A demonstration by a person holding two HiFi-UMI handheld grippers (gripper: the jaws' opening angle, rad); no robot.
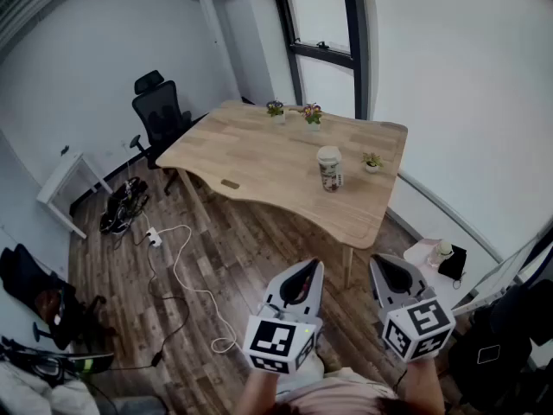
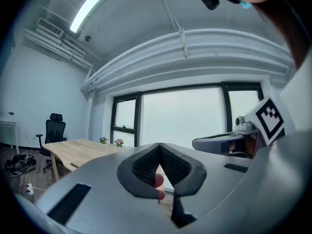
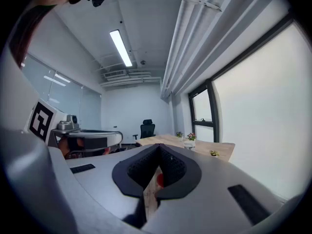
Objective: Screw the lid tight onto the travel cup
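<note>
The travel cup (image 1: pixel 329 168) stands upright on the wooden table (image 1: pixel 259 158), right of its middle, pale with a light lid on top. Both grippers hang well short of the table, over the floor near my body. My left gripper (image 1: pixel 309 268) is shut with nothing in it. To its right my right gripper (image 1: pixel 386 264) is also shut and empty. In the left gripper view the jaws (image 2: pixel 159 161) meet at the tips and the table (image 2: pixel 73 150) lies far off to the left. The right gripper view shows its closed jaws (image 3: pixel 158 159) and the cup (image 3: pixel 188 145) small on the distant table (image 3: pixel 204 148).
Two small flowerpots (image 1: pixel 294 111) stand at the table's far edge and a tiny plant (image 1: pixel 371 162) sits right of the cup. A black office chair (image 1: pixel 160 111) is at the table's left. A white cable and power strip (image 1: pixel 177 262) lie on the wood floor. A window (image 1: pixel 324 41) is behind the table.
</note>
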